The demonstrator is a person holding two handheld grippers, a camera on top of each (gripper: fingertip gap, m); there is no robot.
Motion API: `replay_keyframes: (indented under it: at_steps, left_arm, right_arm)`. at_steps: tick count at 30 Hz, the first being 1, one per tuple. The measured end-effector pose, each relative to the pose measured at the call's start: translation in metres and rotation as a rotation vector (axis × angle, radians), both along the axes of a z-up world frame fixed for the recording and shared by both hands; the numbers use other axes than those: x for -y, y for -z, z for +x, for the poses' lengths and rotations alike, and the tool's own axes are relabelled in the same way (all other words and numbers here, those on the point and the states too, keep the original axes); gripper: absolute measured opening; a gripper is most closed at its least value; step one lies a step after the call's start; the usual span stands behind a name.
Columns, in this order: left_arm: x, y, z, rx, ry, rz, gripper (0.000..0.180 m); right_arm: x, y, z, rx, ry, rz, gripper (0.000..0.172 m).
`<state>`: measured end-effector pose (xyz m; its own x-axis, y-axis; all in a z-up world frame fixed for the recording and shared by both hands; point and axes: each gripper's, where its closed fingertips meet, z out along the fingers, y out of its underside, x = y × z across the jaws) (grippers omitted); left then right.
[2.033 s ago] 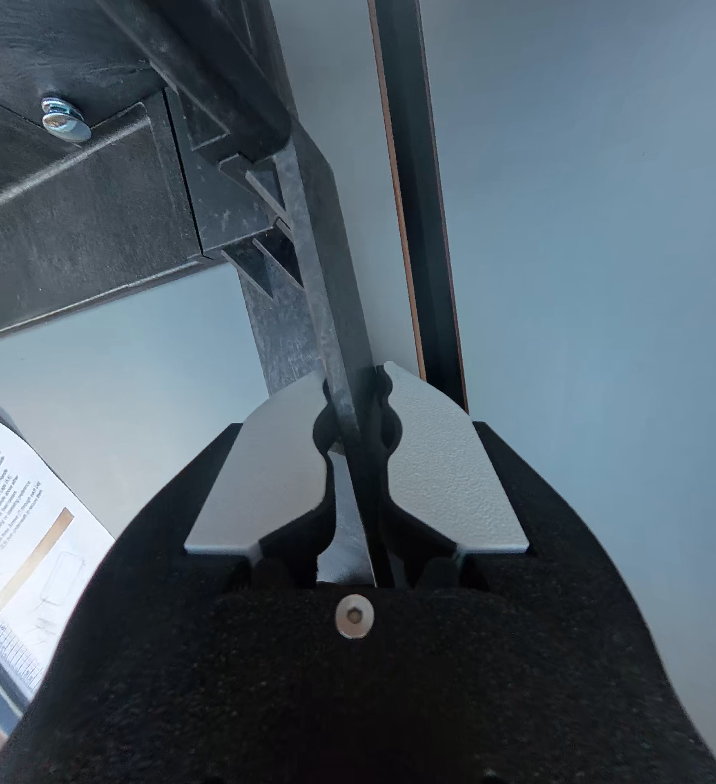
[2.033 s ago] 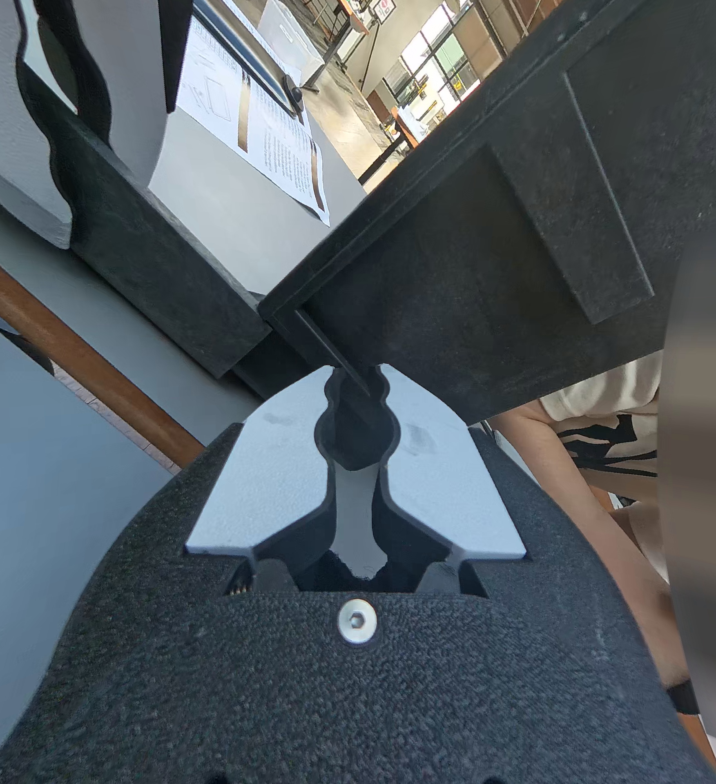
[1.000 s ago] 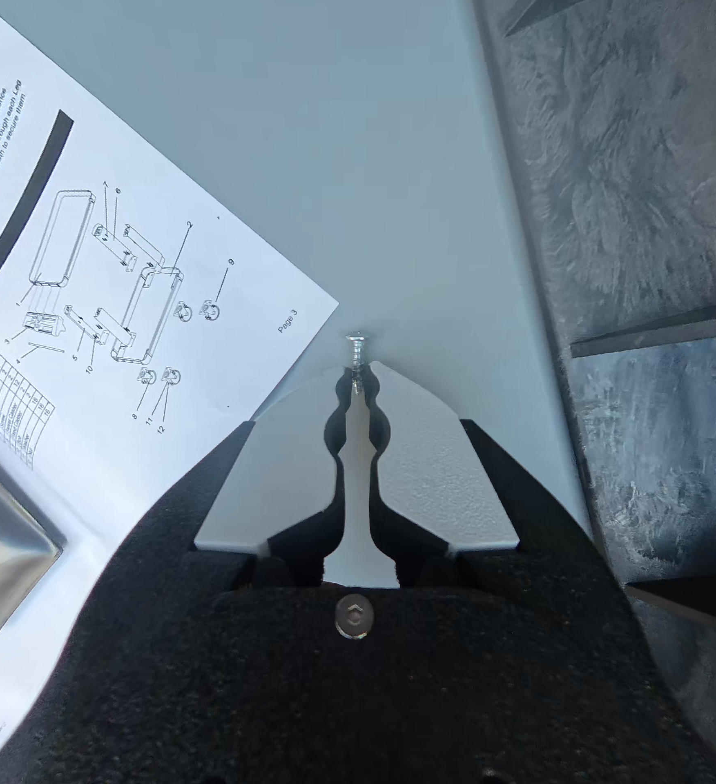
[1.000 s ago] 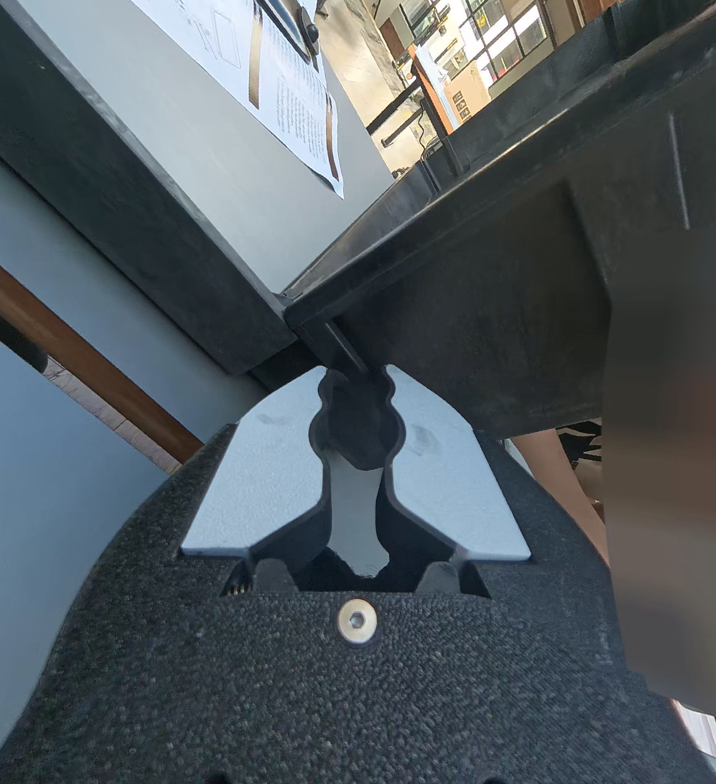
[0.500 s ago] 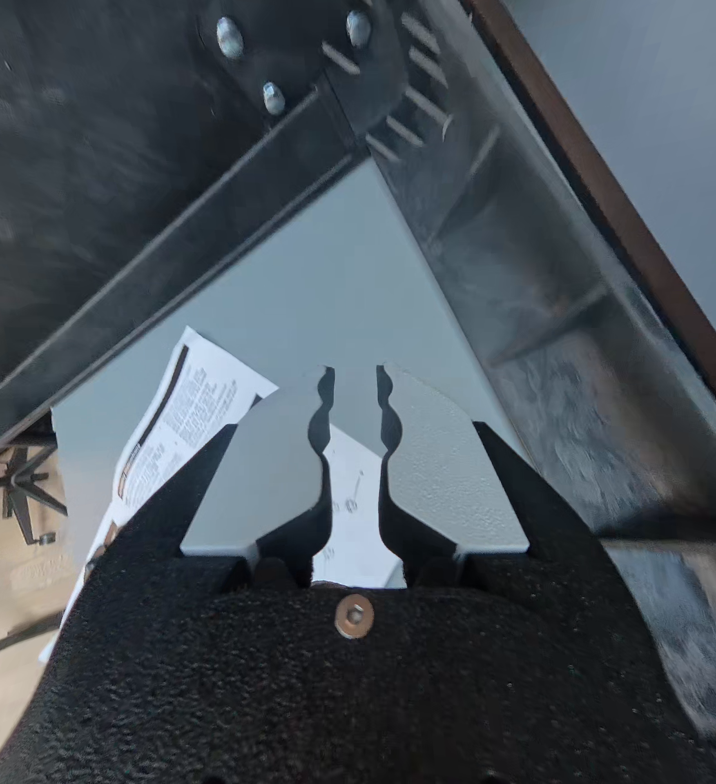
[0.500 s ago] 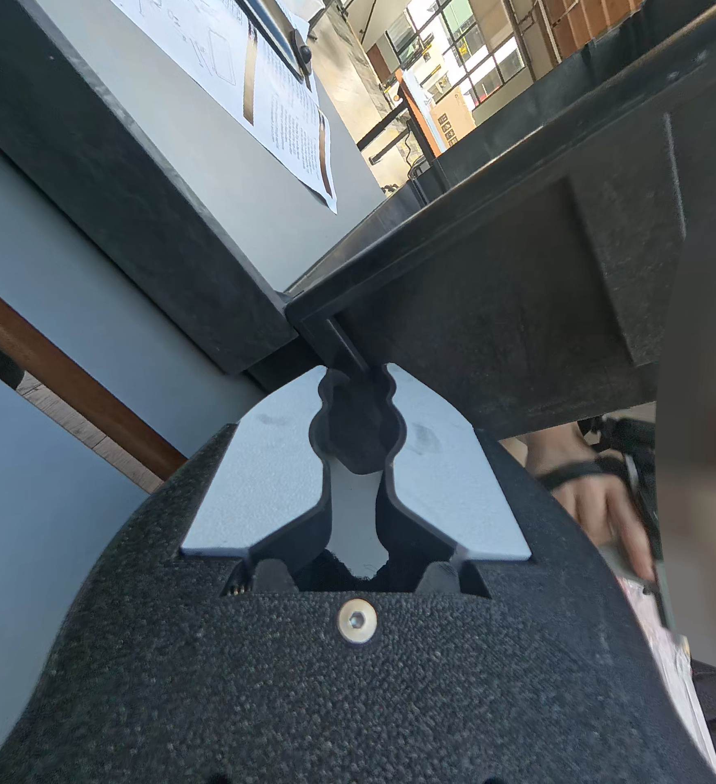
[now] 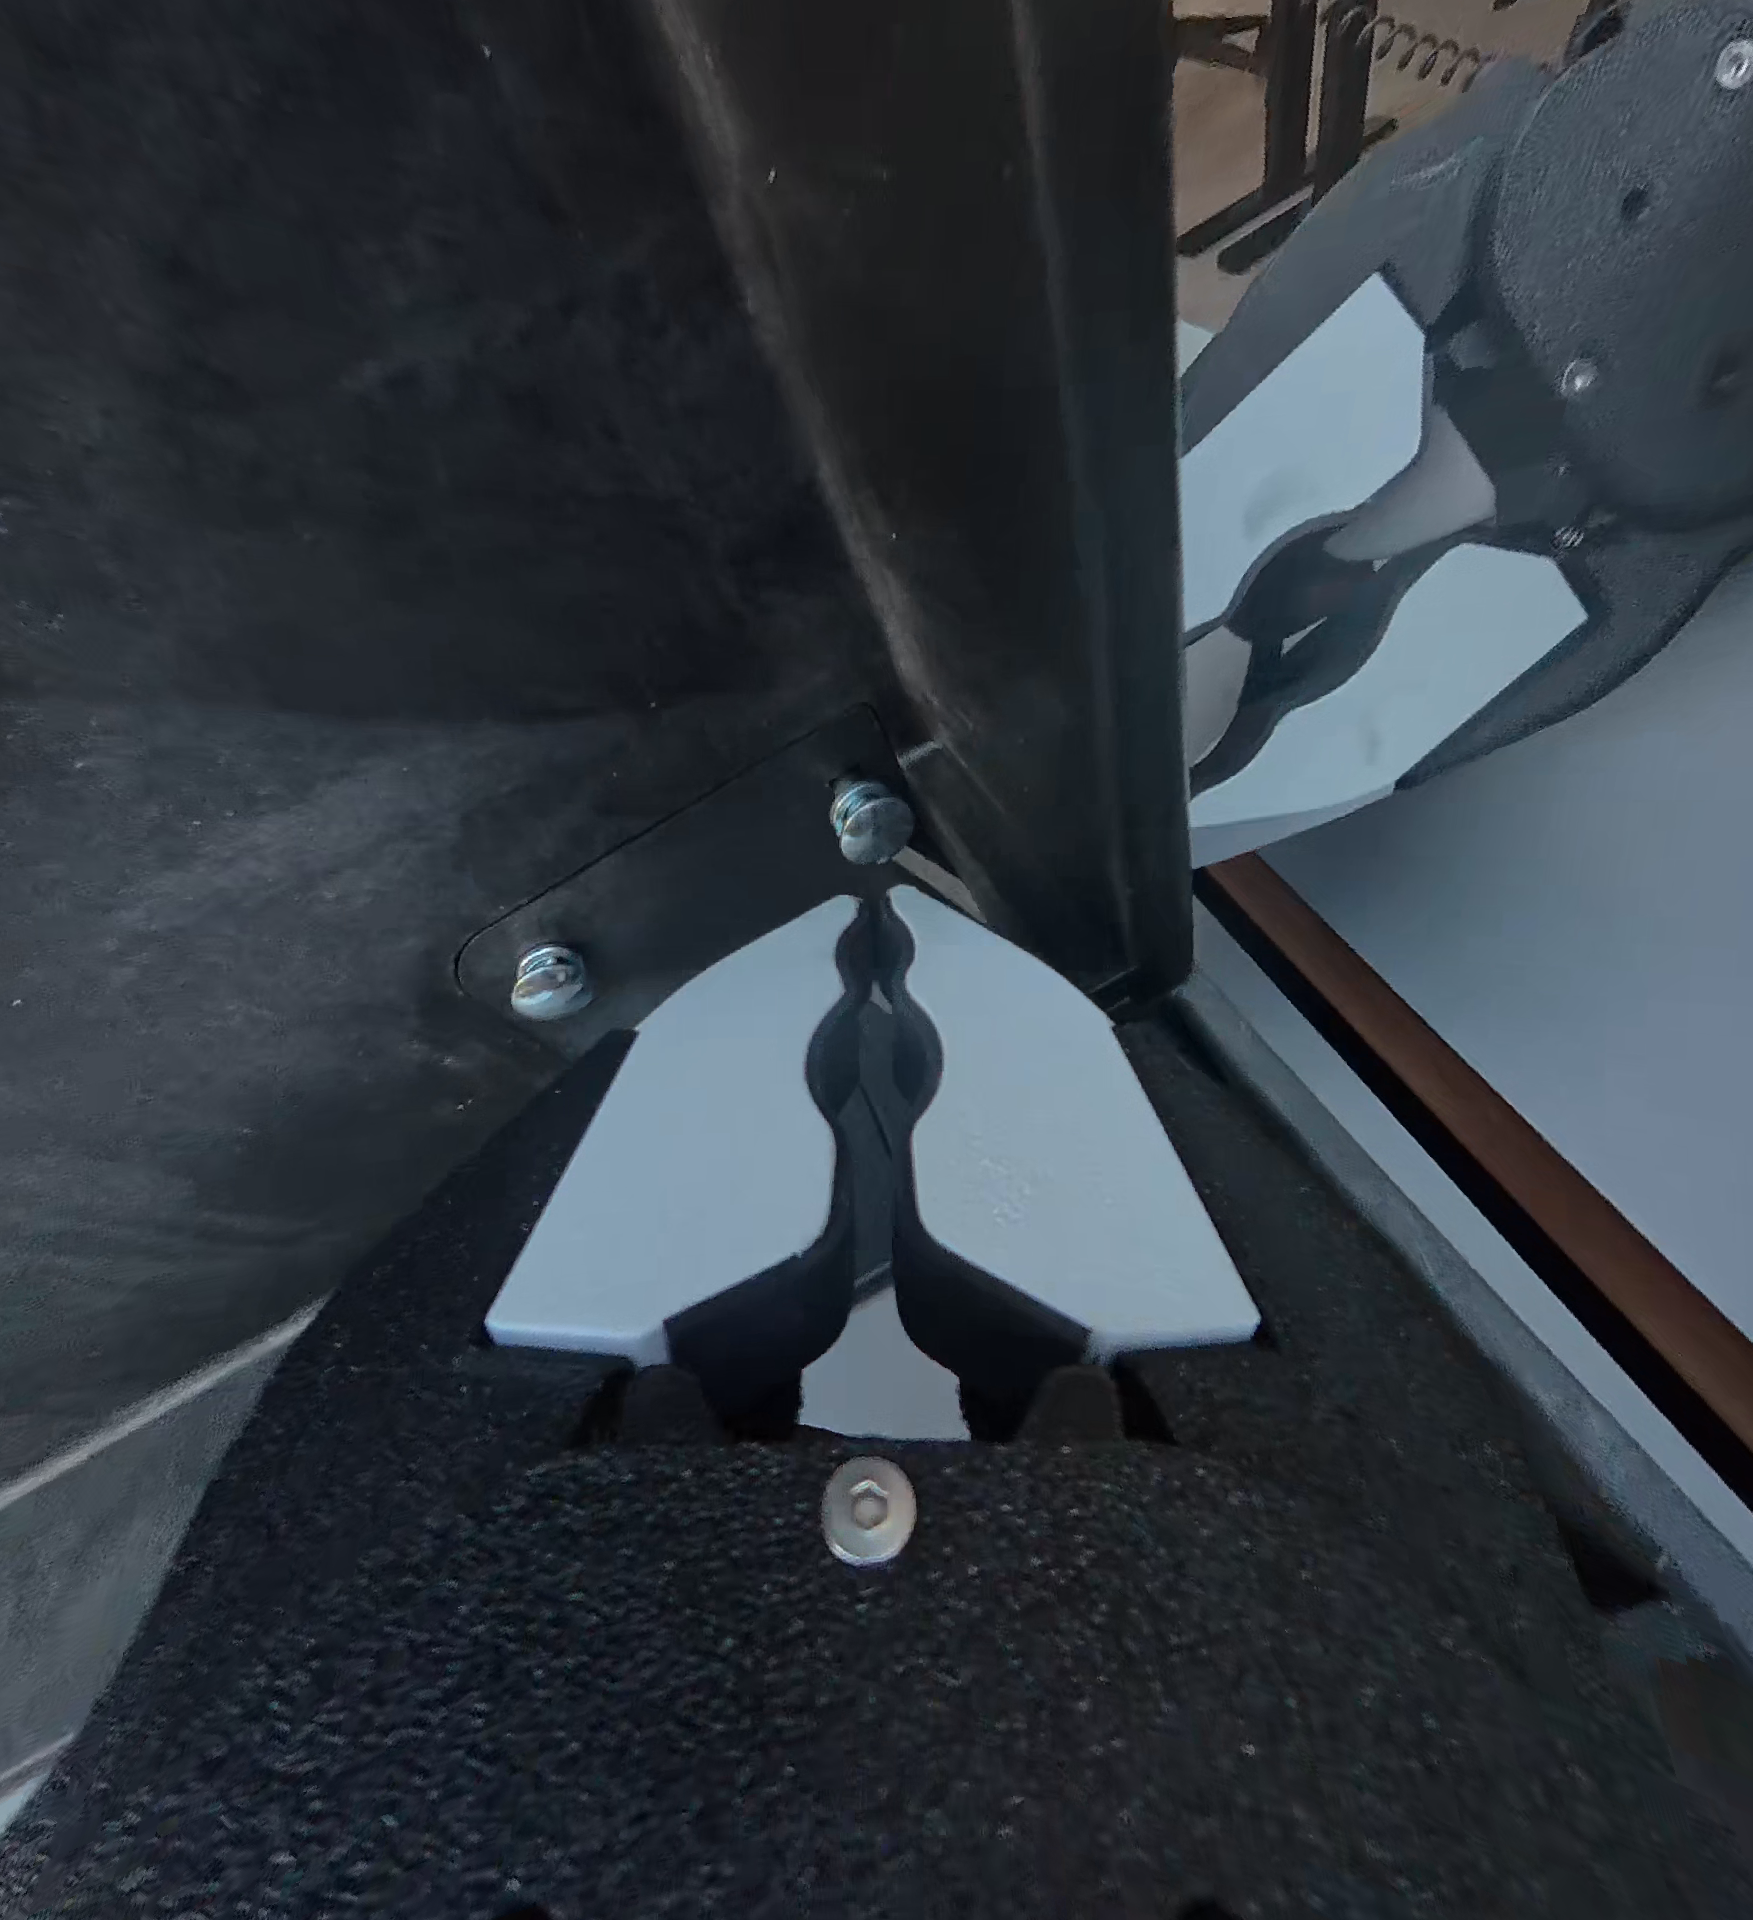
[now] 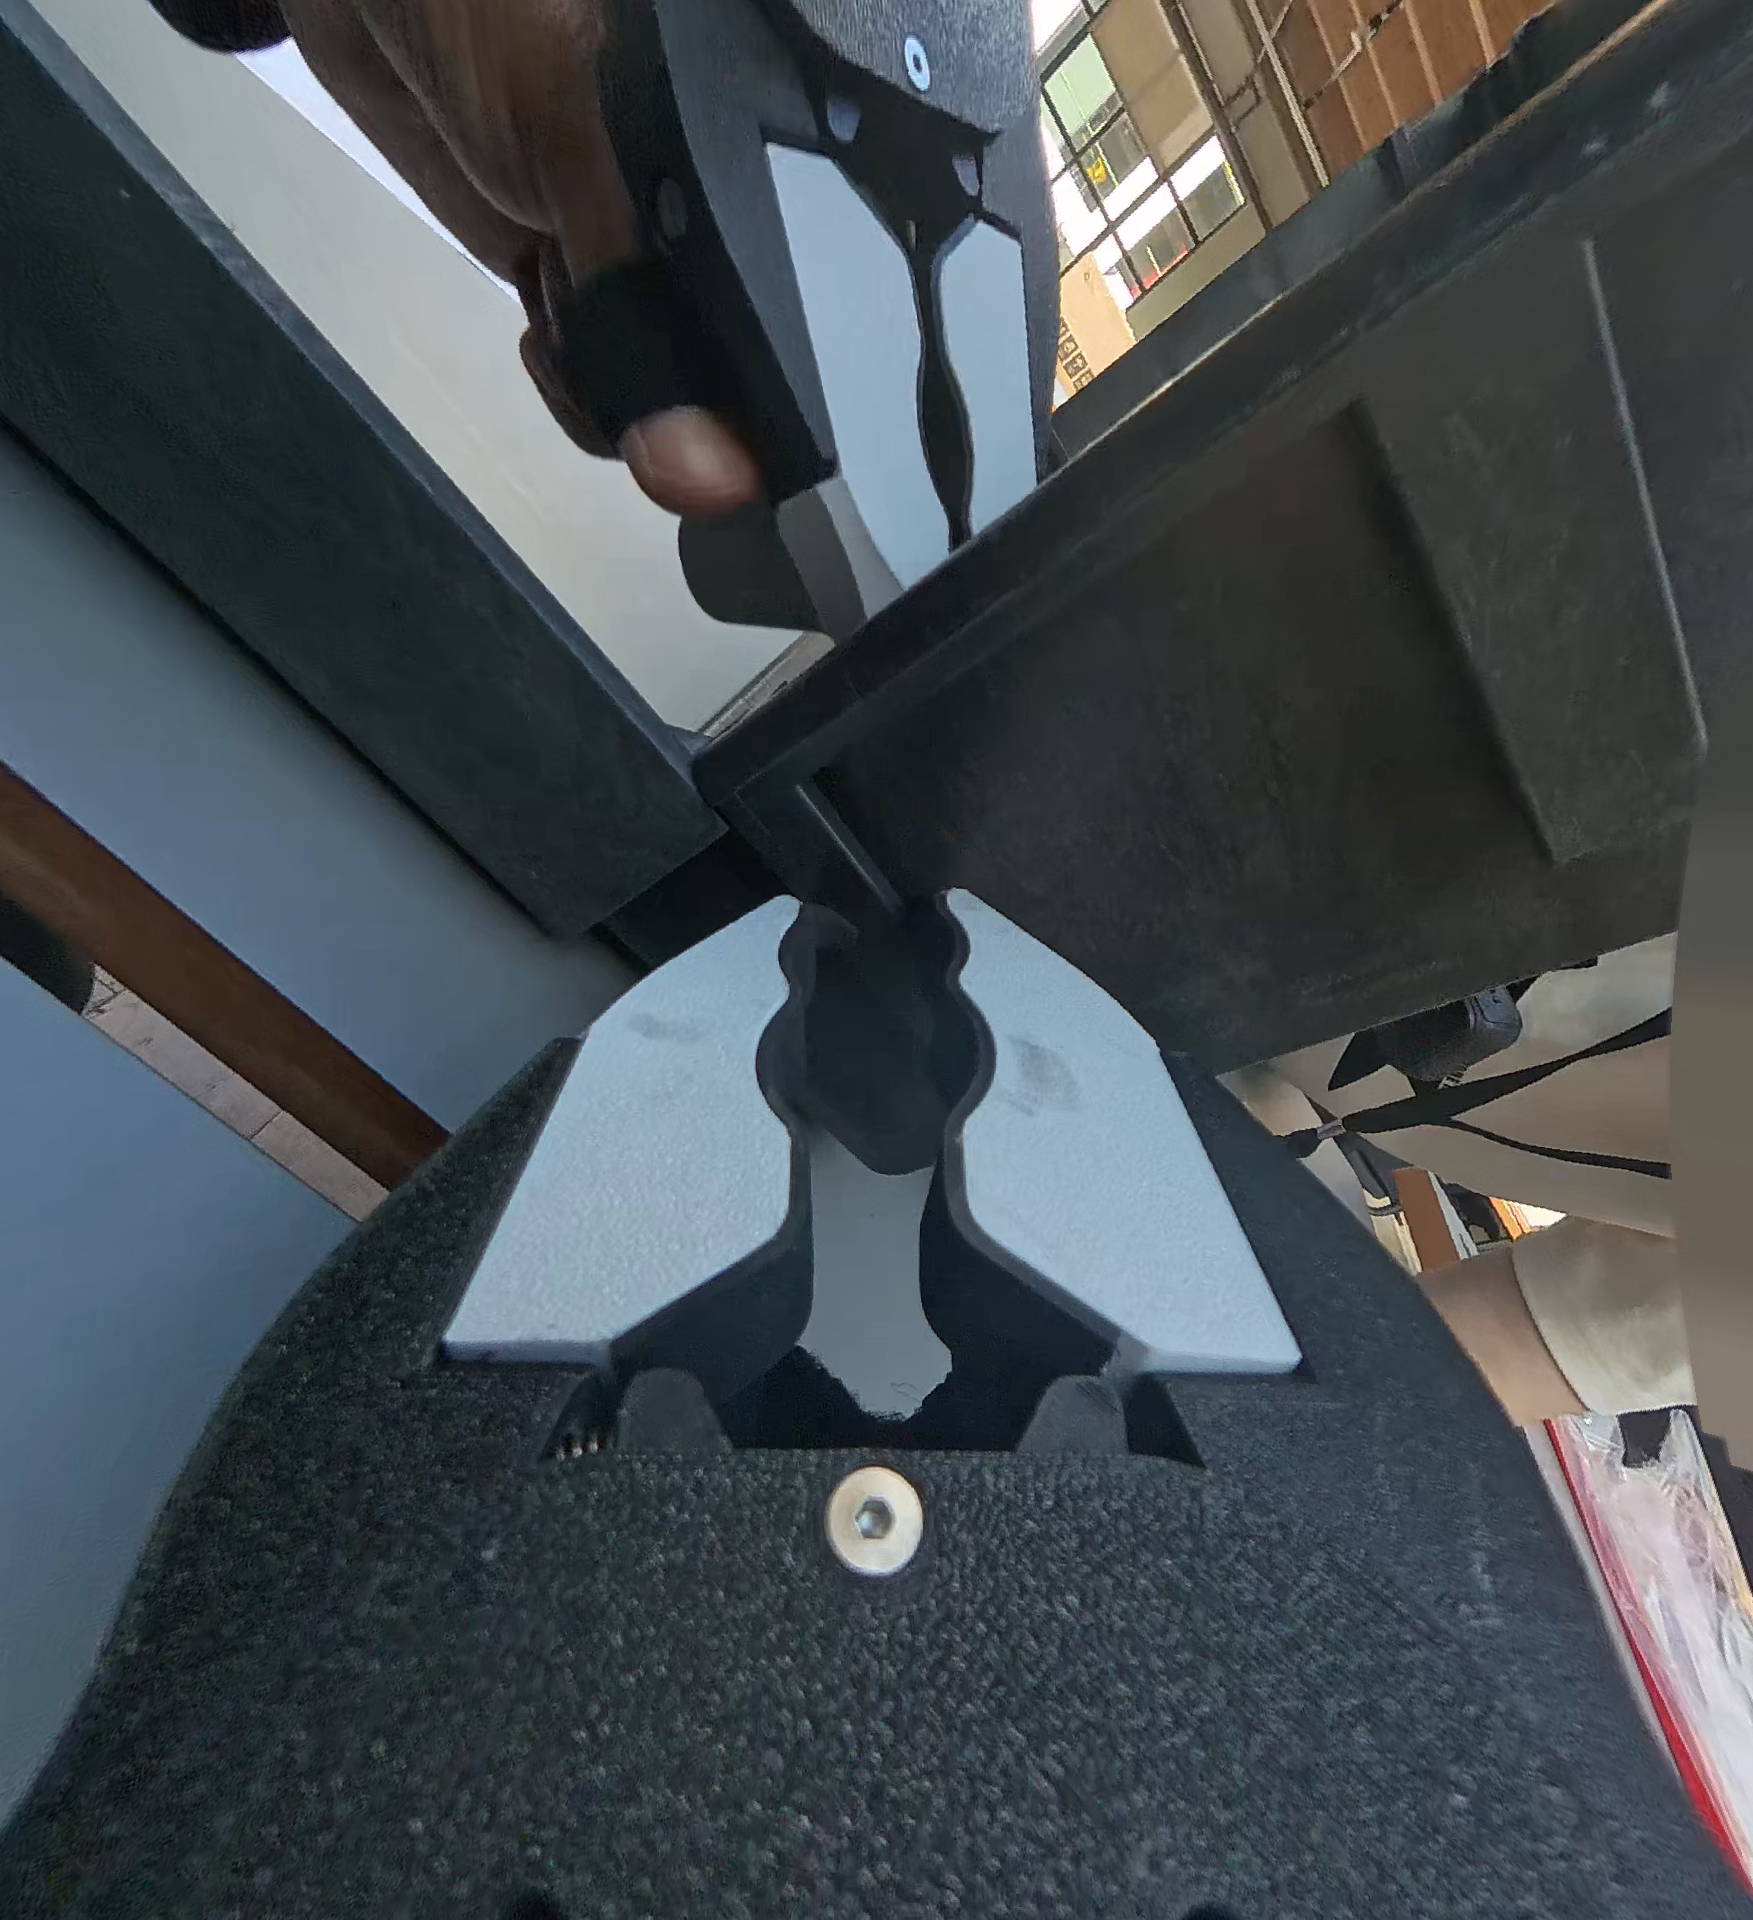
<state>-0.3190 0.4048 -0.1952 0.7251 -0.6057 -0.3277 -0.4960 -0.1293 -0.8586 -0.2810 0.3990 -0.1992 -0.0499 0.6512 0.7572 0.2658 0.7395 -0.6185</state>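
Observation:
My left gripper [image 7: 877, 904] is shut, with its tips just below a silver screw [image 7: 870, 821]. The screw stands out of a black bracket plate [image 7: 695, 883] in the corner of a black panel [image 7: 436, 416]. A second screw [image 7: 550, 980] sits at the plate's left end. I see nothing between the pads. My right gripper [image 8: 877, 914] is shut on a thin rib at the corner of the black panel [image 8: 1267, 675] and holds it. It also shows in the left wrist view [image 7: 1236, 665], clamped on the edge of the upright panel [image 7: 1007, 520]. The left gripper shows in the right wrist view [image 8: 945, 499], its tips hidden behind the panel edge.
A grey table top [image 7: 1578, 987] with a brown edge strip [image 7: 1526, 1195] lies to the right. A person's hand [image 8: 560, 208] holds the left gripper. A person's light clothing [image 8: 1526, 1091] and a red and clear packet [image 8: 1682, 1610] are at the right.
The left gripper let go of the panel, held a screw a second ago, stood open half a second ago and is now shut at the bracket's screw. The right gripper kept its hold.

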Motion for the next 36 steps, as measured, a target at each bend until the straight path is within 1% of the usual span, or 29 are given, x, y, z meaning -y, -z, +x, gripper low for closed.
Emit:
replay_keyframes:
  at_steps: [1, 9, 14, 22, 27, 31, 36]
  left_arm:
    - [-0.002, 0.0, 0.004, 0.018, 0.012, -0.001, 0.001]
    - [-0.013, 0.005, 0.014, 0.043, 0.05, -0.012, 0.0]
    - [-0.017, 0.0, 0.02, 0.069, 0.072, -0.003, 0.0]
    - [-0.012, 0.008, 0.007, 0.053, 0.065, -0.023, 0.001]
    - [-0.014, 0.013, 0.011, 0.035, 0.065, -0.024, 0.0]
    - [-0.013, 0.011, 0.011, 0.075, 0.069, -0.025, 0.0]
    - [-0.015, 0.012, 0.011, 0.066, 0.061, -0.022, 0.0]
  right_arm:
    - [0.0, 0.0, 0.0, -0.001, -0.003, -0.003, 0.019]
    - [0.0, 0.0, 0.0, -0.008, -0.009, -0.016, 0.019]
    - [0.0, 0.0, 0.0, -0.007, -0.008, -0.018, 0.019]
    - [0.0, 0.0, 0.0, -0.004, -0.009, -0.016, 0.019]
    - [-0.001, 0.0, 0.0, -0.001, -0.013, -0.018, 0.019]
    - [0.0, 0.0, 0.001, -0.003, -0.011, -0.021, 0.019]
    - [-0.001, 0.0, 0.0, -0.006, -0.012, -0.024, 0.019]
